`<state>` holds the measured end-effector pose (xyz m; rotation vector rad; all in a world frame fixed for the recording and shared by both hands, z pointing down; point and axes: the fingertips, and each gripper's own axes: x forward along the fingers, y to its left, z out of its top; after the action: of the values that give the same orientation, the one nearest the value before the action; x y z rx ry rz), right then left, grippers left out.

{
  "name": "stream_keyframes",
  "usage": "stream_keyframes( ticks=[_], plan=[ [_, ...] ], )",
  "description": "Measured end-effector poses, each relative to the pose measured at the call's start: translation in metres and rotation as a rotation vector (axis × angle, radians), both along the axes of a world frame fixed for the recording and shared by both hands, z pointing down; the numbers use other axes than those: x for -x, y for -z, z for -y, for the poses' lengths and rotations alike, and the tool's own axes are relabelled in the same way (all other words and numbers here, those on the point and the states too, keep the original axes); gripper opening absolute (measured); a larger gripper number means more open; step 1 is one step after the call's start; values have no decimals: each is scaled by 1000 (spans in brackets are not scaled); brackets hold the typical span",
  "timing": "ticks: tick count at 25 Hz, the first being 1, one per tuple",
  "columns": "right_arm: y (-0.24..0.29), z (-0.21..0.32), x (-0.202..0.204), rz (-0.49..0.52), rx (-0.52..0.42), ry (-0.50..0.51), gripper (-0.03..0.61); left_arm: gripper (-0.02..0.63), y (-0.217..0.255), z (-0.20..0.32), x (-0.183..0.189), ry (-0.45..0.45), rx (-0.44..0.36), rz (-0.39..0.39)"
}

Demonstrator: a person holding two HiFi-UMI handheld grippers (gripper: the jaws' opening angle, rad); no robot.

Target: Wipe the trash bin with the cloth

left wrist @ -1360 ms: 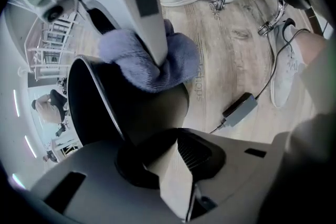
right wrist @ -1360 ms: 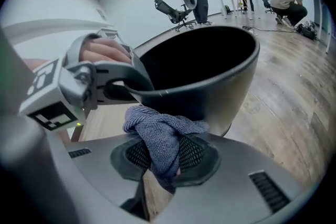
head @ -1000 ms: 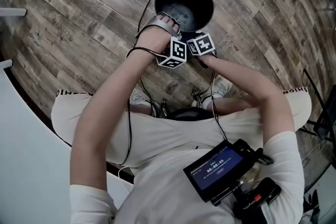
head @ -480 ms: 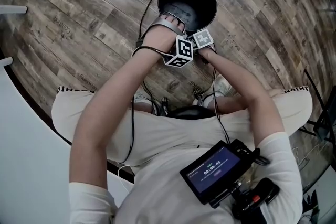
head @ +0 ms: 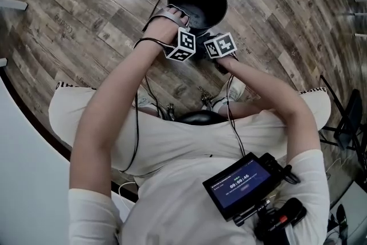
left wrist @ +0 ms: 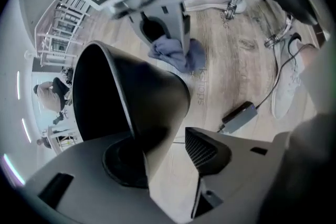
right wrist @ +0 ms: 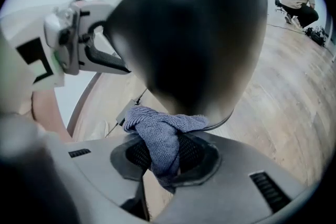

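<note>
The right gripper clamps the blue-grey cloth just beside the near outer wall of the black trash bin, which stands on the wood floor, while the left gripper, its jaws just opening, loosely straddles the bin's near-left wall.

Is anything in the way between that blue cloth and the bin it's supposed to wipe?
Nothing visible. The cloth, pinched in the right gripper, sits right beside the outer wall of the trash bin.
</note>
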<state>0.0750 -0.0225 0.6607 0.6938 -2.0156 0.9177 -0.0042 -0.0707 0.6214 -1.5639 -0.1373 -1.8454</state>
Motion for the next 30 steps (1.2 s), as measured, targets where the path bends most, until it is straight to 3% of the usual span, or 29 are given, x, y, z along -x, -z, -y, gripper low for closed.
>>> stream_keyframes(
  ticks=[4,8,11,15,22,30],
  plan=[
    [46,6,4,84,-18,-81,95,202,-2,5,6,-35,-80,46],
    [84,12,9,140,-41,-120,95,201,3,14,9,-19,-137,36],
    [95,18,13,161,-42,-155,95,201,4,17,11,5,-136,13],
    [90,20,15,162,-23,-189,95,159,4,17,7,-9,-128,26],
    [57,20,16,102,-29,-151,95,126,2,8,2,-92,-122,72],
    [11,21,12,57,-34,-78,95,126,1,3,-3,-74,-105,53]
  ],
)
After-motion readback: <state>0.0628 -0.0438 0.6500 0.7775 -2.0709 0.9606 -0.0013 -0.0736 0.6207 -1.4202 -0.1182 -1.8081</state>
